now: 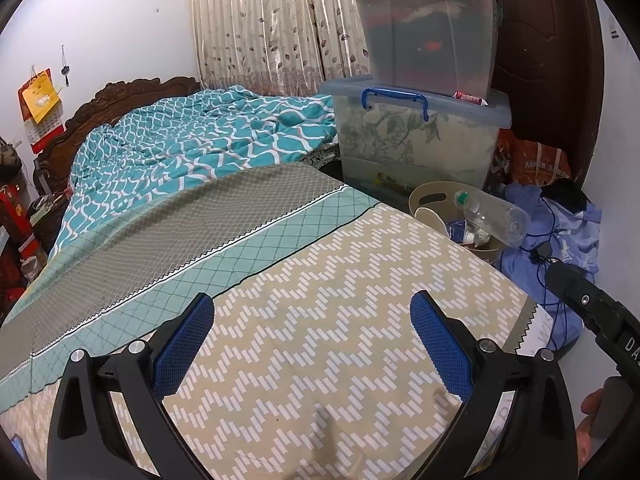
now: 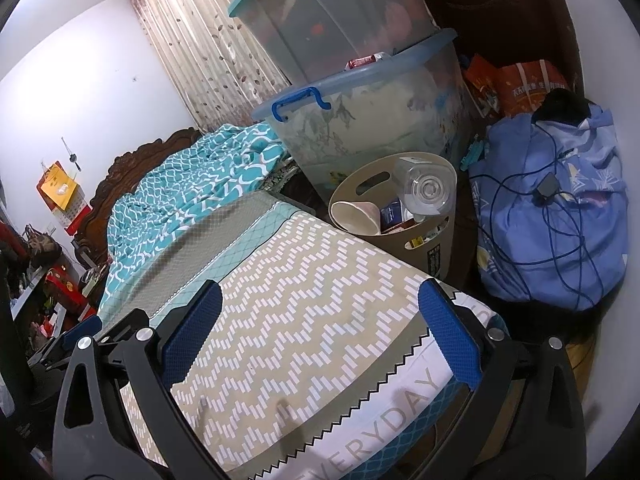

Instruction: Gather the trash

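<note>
A beige trash bin [image 2: 438,246] stands on the floor beside the bed's far corner. It holds a clear plastic bottle [image 2: 426,190], a white paper cup [image 2: 356,216] and small packaging. The bin [image 1: 434,192] and the bottle [image 1: 494,214] also show in the left wrist view. My left gripper [image 1: 312,340] is open and empty above the zigzag bedsheet [image 1: 320,300]. My right gripper [image 2: 320,334] is open and empty over the bed's corner, short of the bin. The right gripper's black body [image 1: 600,312] shows at the right edge of the left wrist view.
Two stacked clear storage boxes [image 2: 360,92] stand behind the bin. A blue cloth bundle with cables [image 2: 552,204] lies to its right, with orange bags [image 2: 520,84] behind. A teal quilt [image 1: 192,136] lies on the bed. A dark wooden door [image 1: 548,60] is at the back right.
</note>
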Available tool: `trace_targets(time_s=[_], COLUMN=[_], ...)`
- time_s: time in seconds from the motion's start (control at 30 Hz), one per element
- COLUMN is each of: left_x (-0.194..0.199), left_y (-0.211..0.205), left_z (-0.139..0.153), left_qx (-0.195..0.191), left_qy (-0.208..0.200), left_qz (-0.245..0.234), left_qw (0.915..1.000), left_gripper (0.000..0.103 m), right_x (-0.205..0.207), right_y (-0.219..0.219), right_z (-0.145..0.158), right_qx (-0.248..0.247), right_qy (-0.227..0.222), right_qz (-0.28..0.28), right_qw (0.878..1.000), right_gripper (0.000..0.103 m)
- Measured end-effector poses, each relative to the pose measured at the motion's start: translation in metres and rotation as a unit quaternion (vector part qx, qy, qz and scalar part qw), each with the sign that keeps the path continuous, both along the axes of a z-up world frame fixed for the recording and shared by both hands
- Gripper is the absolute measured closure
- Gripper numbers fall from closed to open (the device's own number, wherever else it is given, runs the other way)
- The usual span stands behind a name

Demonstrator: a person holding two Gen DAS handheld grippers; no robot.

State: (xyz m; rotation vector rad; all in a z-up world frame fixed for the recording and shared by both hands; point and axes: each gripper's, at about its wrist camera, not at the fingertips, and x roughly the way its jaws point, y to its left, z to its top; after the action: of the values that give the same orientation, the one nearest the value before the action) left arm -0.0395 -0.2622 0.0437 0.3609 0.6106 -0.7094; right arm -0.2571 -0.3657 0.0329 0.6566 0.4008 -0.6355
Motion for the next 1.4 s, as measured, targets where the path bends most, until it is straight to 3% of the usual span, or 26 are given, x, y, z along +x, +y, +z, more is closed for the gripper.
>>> trace_targets(time_s=[0.5, 1.4], left_x=[0.003, -0.008], left_y=[-0.003, -0.002], left_z=[0.001, 0.01], left_qx=[0.009, 0.018], left_qy=[0.013, -0.02], left_qz=[0.012, 0.035], left_qw=[0.9998, 0.999], left_gripper=[0.008, 0.008], right_x=[0.001, -0.002], right_y=[0.0, -0.002], right_z=[-0.003, -0.004], right_qx=[0.005, 0.009], right_qy=[0.002, -0.003], right_qz=[0.001, -0.005], right_qw=[1.0, 1.0], right_gripper=[0.006, 0.006])
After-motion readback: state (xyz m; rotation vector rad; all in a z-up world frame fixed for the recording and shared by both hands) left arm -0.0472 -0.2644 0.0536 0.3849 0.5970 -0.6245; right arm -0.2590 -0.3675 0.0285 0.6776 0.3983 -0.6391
